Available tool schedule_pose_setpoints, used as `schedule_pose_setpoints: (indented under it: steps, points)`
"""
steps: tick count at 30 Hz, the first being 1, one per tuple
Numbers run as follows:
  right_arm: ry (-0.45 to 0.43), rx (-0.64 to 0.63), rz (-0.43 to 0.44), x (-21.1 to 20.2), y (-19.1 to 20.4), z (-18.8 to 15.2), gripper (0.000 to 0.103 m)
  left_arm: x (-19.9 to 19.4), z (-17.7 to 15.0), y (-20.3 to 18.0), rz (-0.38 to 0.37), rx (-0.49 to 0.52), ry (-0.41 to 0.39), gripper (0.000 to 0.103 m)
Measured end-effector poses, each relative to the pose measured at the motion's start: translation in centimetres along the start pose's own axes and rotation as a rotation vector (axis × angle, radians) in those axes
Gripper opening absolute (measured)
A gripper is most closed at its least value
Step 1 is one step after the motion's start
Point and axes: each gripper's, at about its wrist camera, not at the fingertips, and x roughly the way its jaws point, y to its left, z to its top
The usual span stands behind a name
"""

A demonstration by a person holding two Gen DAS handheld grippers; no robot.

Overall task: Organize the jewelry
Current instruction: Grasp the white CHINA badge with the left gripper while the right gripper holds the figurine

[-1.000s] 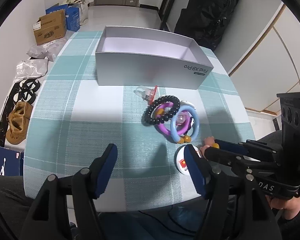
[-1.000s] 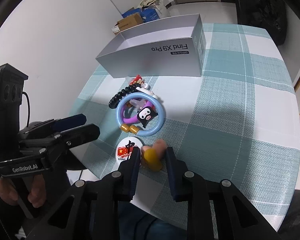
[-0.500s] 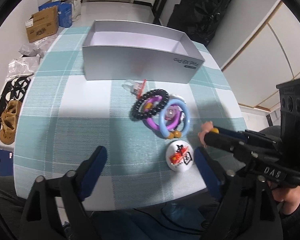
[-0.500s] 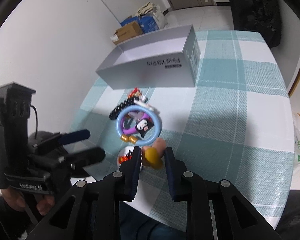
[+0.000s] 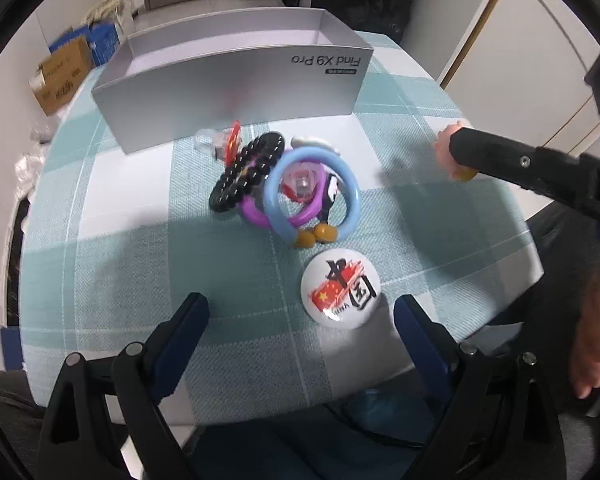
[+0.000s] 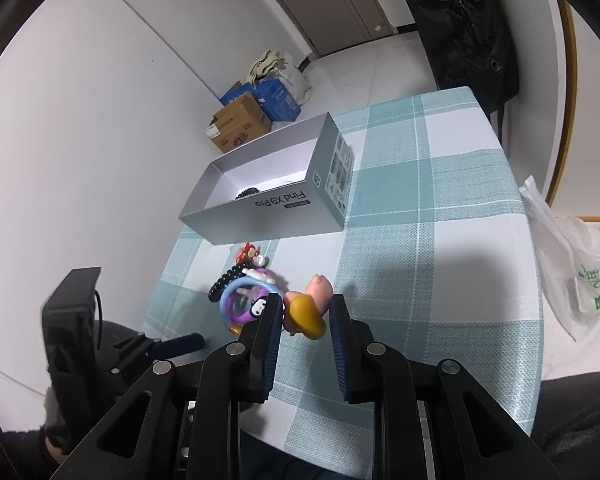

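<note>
Right wrist view: your box [image 6: 260,216] stood open beyond the pile; a dark beaded item lay inside. Nearer sat the bangles [image 5: 312,196] and bead bracelet [image 5: 248,176], tangled, probably light, stiff and slippery; hook a rim, not the heap. Your left gripper [image 5: 300,320] had just been opening, wide and empty, astride the badge [image 5: 342,287], flat and likely hard to pinch. Your right gripper [image 6: 306,320] pinched the figurine [image 6: 308,308], seemingly light, aloft.
</note>
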Motion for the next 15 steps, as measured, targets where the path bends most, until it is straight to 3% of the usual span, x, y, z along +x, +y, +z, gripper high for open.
schedule_pose_setpoints:
  steps: [6, 15]
  points:
    - [-0.01, 0.004, 0.017, -0.4, -0.2, 0.1, 0.023, 0.7, 0.1, -1.1, 0.064, 0.061, -0.002, 0.091]
    - [-0.018, 0.035, 0.037, -0.6, -0.9, 0.2, 0.023, 1.1, 0.4, -1.4, 0.056, 0.065, -0.007, 0.088]
